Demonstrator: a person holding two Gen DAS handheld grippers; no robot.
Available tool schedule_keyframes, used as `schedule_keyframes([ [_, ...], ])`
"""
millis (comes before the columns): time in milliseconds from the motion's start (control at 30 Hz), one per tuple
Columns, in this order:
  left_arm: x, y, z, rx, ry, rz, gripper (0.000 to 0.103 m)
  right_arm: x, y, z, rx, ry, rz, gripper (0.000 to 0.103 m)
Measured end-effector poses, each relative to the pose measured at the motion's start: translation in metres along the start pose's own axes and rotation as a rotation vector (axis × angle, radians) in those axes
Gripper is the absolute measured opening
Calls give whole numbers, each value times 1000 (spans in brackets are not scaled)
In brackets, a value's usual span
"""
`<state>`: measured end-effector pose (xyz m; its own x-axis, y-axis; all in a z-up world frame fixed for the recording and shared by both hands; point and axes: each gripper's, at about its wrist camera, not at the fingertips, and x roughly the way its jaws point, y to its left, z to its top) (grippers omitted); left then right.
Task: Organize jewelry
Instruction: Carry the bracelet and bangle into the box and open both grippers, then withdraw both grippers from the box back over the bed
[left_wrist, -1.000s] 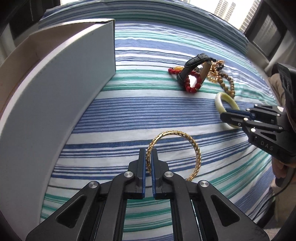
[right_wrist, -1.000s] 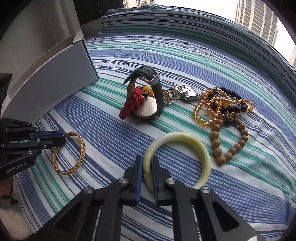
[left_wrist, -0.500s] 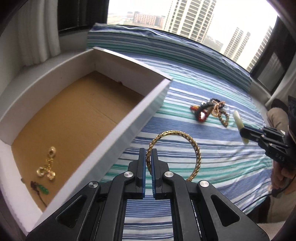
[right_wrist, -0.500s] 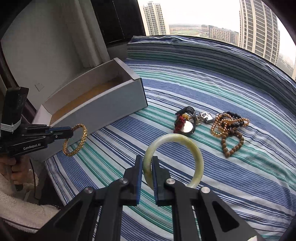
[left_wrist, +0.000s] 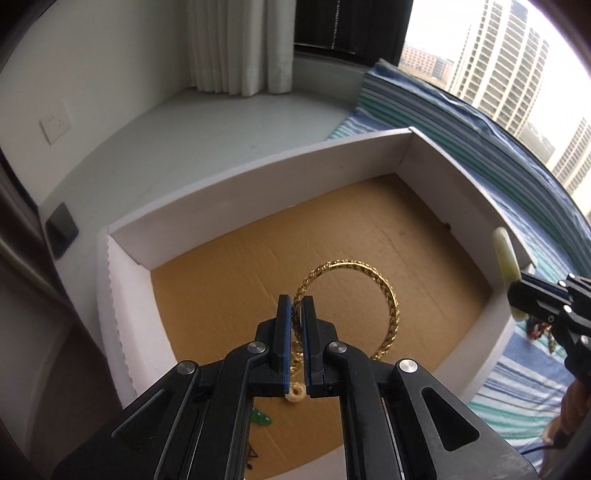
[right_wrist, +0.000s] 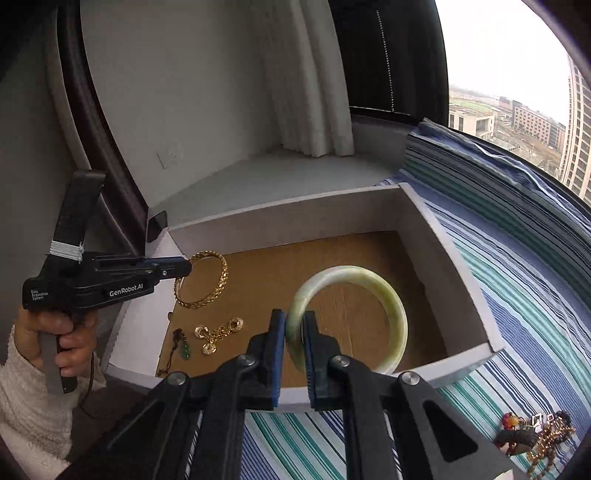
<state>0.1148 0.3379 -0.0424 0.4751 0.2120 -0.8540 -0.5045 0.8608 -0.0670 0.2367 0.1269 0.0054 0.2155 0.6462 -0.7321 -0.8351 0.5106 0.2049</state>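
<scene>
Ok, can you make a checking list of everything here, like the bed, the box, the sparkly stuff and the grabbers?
Surface: striped cloth, with the box standing on it.
Job's things: gold bangle and green bangle, both held over the box; gold earrings and green pendant lie on the box floor.
Clutter: jewelry pile on the cloth, outside the box.
Grippers: left gripper shut on the gold bangle; right gripper shut on the green bangle.
Cables: thin dark cord below the left hand.
Surroundings: white curtain, window with tall buildings, wall socket.
</scene>
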Motion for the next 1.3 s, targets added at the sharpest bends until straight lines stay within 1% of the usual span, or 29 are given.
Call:
schedule_keyframes([
  [67,17,14,3,-34,28,23,3,35,16,13,-26,53,18,10],
  [200,45,41,6,-97,66,65,3,101,41,31,-76,147,1,10],
  [267,56,50,8,-122,77,86,3,128,50,37,-91,180,-12,10],
  [367,68,58,10,-142,85,123,6,154,56,42,-98,208,-22,11],
  [400,70,59,10,-149,86,138,9,160,58,44,-97,213,-27,12],
  [433,70,61,10,-154,84,143,21,165,55,46,-88,209,-36,15],
  [467,67,63,10,-158,79,141,36,163,54,47,-70,195,-33,21],
  [500,61,64,9,-166,63,136,41,158,52,49,-42,178,-18,35],
  [533,53,65,8,-173,39,129,43,150,51,50,-15,157,-1,38],
  [600,30,63,6,-168,-12,121,44,126,54,54,-3,99,9,38],
  [633,15,62,5,-164,-41,113,46,108,56,56,-12,62,7,38],
  [700,-14,52,5,-145,-109,97,52,69,61,60,-28,-13,2,38],
  [767,-45,35,1,-110,-181,78,62,26,63,59,-34,-91,-15,38],
  [800,-59,24,-2,-87,-215,60,64,4,64,55,-39,-128,-27,38],
  [833,-72,13,-6,-60,-241,37,68,-17,64,51,-44,-159,-44,41],
  [933,-97,-28,-24,23,-287,-60,77,-71,62,25,-32,-233,-117,48],
  [967,-101,-43,-30,53,-289,-93,79,-85,59,12,-21,-248,-143,49],
  [1033,-102,-73,-48,123,-266,-166,80,-107,53,-17,3,-259,-194,49],
  [1133,-89,-124,-82,236,-190,-255,81,-129,37,-68,53,-249,-290,49],
  [1200,-73,-157,-107,319,-116,-286,81,-139,23,-108,97,-227,-375,49],
  [1267,-55,-185,-135,386,-53,-319,81,-147,8,-148,158,-196,-440,49],
  [1300,-46,-198,-148,416,-26,-321,81,-151,-1,-168,185,-175,-472,49],
])
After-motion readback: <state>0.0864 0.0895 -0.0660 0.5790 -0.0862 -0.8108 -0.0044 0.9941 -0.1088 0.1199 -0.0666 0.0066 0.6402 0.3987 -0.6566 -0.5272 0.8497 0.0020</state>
